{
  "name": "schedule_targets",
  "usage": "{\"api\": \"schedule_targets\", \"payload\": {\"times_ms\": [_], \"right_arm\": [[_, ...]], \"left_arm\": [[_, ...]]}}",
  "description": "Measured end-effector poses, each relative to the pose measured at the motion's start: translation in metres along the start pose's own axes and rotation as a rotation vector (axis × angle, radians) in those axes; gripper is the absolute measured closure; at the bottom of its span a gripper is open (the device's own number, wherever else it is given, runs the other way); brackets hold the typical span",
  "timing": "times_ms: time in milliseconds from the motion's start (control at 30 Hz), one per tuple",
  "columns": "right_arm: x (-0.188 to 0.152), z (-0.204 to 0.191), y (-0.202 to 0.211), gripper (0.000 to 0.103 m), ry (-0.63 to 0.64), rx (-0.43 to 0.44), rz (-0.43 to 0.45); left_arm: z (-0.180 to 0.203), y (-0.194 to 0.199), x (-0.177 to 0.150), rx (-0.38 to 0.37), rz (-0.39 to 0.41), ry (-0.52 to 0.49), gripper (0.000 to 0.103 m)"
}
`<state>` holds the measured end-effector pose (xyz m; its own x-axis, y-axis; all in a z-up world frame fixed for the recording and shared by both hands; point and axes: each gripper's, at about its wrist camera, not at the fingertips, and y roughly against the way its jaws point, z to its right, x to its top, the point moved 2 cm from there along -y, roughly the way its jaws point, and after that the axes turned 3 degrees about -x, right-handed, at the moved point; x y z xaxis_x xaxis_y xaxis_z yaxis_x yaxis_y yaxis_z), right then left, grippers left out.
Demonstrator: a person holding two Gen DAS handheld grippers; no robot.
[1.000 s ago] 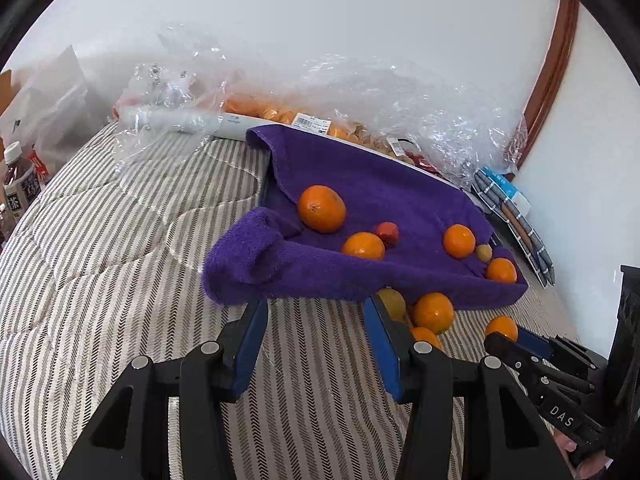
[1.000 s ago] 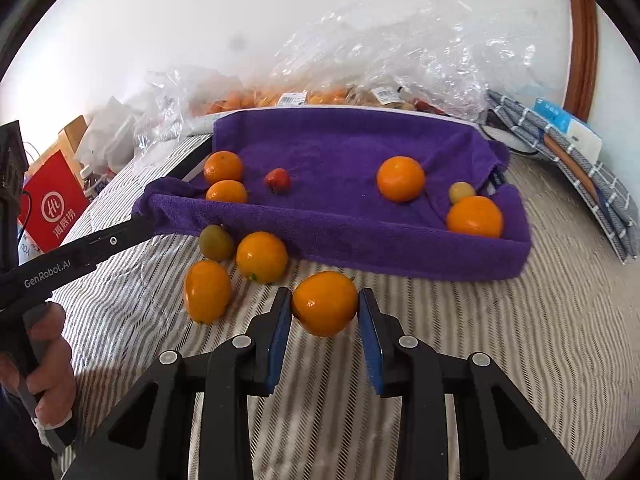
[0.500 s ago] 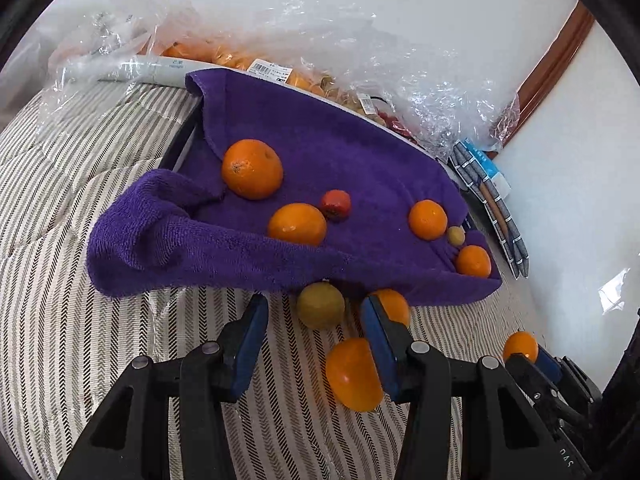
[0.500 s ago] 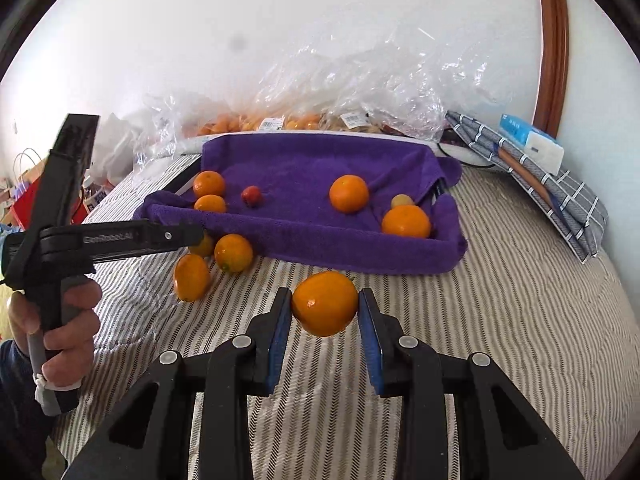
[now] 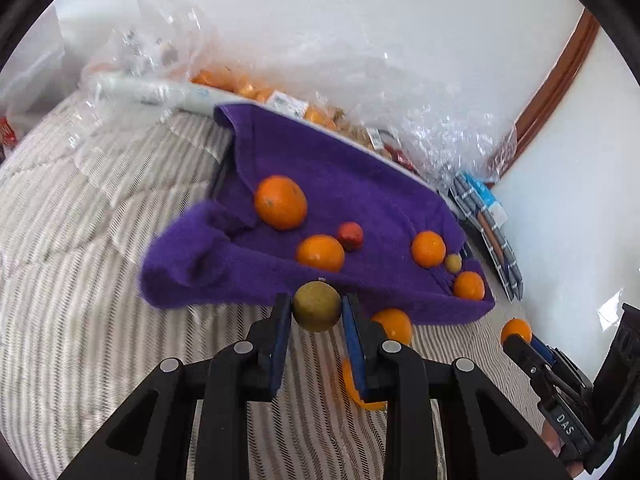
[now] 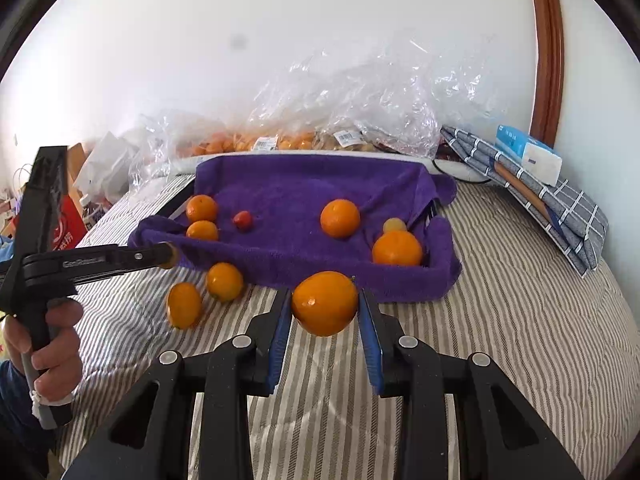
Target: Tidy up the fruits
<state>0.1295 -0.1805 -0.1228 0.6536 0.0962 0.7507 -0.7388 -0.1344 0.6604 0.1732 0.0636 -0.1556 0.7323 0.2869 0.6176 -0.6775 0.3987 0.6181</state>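
Left tool (image 5: 316,308) pinches a greenish-yellow fruit (image 5: 317,306) just off the purple towel's (image 5: 360,184) front edge. Right tool (image 6: 324,306) pinches an orange (image 6: 324,303) above the striped bed cover (image 6: 500,320). Two loose oranges (image 6: 224,281) lie on the bed beside the towel. Plastic bags (image 6: 360,92) crowd the wall behind.

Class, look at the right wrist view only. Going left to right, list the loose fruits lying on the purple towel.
Far-left orange → orange in front of it → small red fruit → middle orange → small yellow-green fruit → large orange, all on the purple towel.
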Motion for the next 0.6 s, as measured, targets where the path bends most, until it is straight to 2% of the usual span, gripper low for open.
{"api": "schedule_targets", "payload": {"times_ms": [133,333,500,600], "right_arm": [[0.015,0.003,-0.006,0.070,-0.002,-0.009,0.027],[0.039,0.006,-0.032,0.070,-0.029,0.000,0.036],[0.048,0.006,-0.058,0.070,-0.037,0.010,0.019],[0.048,0.006,-0.073,0.070,-0.037,0.009,0.005]], "left_arm": [[0.001,0.011,0.020,0.049,0.054,-0.044,0.078],[0.000,-0.003,0.045,0.104,0.078,-0.067,0.078],[-0.004,-0.020,0.046,0.135,0.074,-0.083,0.078],[-0.006,-0.032,0.042,0.145,0.043,-0.083,0.078]]}}
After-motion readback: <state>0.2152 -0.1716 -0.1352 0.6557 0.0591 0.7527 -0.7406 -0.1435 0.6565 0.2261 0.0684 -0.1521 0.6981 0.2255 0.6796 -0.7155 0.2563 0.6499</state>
